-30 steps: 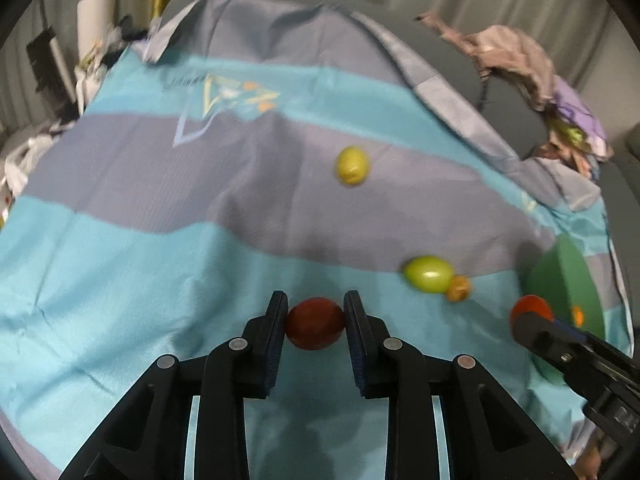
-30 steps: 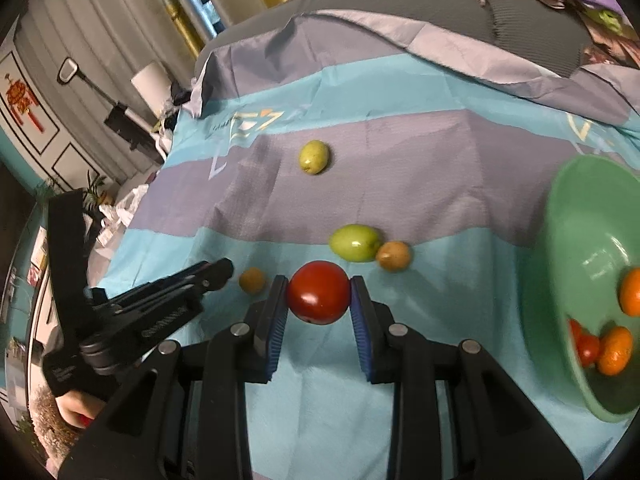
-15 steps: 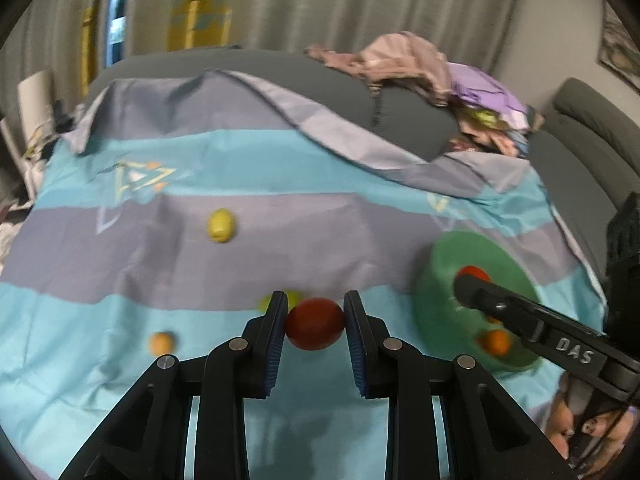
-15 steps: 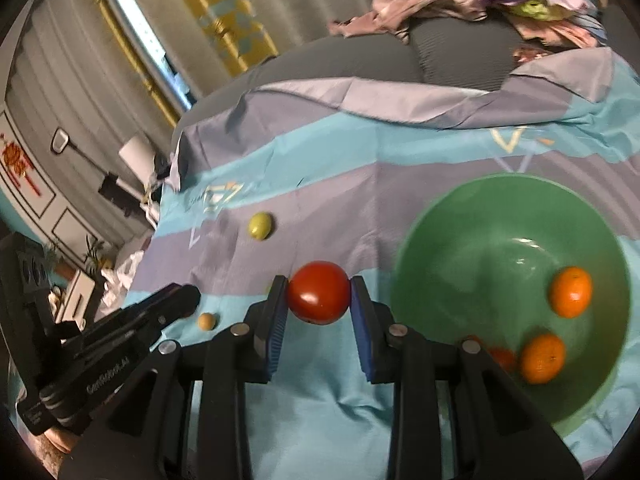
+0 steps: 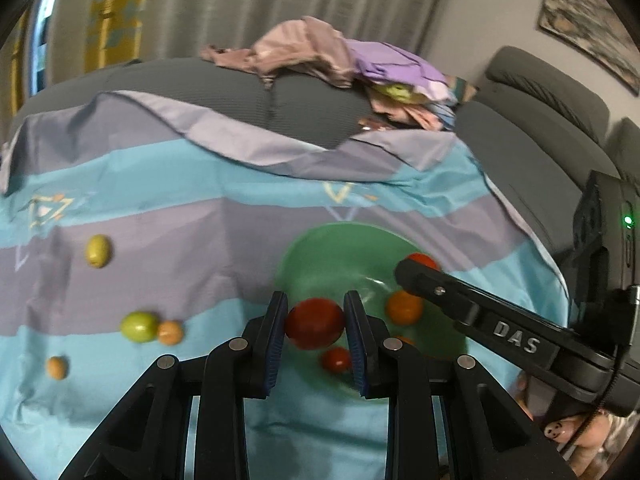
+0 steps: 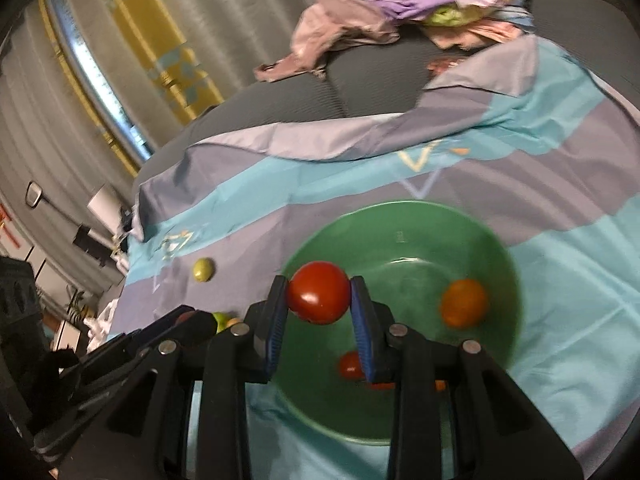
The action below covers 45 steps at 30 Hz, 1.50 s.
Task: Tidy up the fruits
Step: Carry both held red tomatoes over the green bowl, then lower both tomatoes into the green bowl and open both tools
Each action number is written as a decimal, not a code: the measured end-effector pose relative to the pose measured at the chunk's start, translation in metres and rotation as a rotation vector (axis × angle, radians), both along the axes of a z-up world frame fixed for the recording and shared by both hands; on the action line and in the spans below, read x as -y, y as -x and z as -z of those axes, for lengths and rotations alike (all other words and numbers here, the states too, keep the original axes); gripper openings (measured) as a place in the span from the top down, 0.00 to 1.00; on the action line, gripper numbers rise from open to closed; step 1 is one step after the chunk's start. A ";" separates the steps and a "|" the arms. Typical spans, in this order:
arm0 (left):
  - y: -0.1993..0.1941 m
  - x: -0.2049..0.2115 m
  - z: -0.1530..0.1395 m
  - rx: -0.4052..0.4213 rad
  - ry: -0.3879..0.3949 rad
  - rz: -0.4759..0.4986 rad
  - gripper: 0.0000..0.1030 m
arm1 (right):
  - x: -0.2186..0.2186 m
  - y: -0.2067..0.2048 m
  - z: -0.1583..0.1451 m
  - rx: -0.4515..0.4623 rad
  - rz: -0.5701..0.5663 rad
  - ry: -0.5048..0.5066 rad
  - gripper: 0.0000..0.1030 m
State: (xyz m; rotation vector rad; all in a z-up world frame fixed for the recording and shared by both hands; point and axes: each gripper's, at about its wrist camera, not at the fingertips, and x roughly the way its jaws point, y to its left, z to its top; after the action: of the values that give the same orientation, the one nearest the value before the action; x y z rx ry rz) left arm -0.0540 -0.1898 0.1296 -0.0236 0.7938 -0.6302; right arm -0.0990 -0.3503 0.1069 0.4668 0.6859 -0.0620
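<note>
The left gripper (image 5: 315, 326) is clenched on a dark red, rounded fruit (image 5: 315, 323), pinched between its blue-padded fingers above the near rim of the round green bowl (image 5: 320, 248) — the bowl sits on a blue-and-grey striped cloth (image 5: 200, 216) spread over a grey sofa. The right gripper (image 6: 319, 300) grasps a bright red, glossy tomato (image 6: 319, 298) the same way, poised over the bowl's left side. Inside the bowl lie an orange citrus fruit (image 6: 464, 303) and a small red fruit (image 6: 350, 365). Out on the cloth, left of the bowl, rest a yellow-green fruit (image 5: 98, 251), a bright green fruit (image 5: 139, 327) touching a small orange one (image 5: 170, 332), and another small orange fruit (image 5: 57, 367) — apart from the rest.
</note>
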 end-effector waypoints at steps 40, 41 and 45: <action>-0.005 0.072 0.052 -0.126 -0.087 0.107 0.73 | 0.037 -0.012 0.037 -0.139 0.075 -0.022 0.67; -0.006 0.072 0.052 -0.127 -0.086 0.107 0.73 | 0.036 -0.012 0.038 -0.141 0.075 -0.022 0.67; -0.006 0.074 0.054 -0.132 -0.092 0.113 0.73 | 0.037 -0.012 0.038 -0.142 0.075 -0.020 0.67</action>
State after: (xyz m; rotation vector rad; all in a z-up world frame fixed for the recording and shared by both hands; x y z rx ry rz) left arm -0.0485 -0.2634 0.0756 0.0650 0.9565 -0.7037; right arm -0.0867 -0.3868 0.0688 0.5108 0.8087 -0.1605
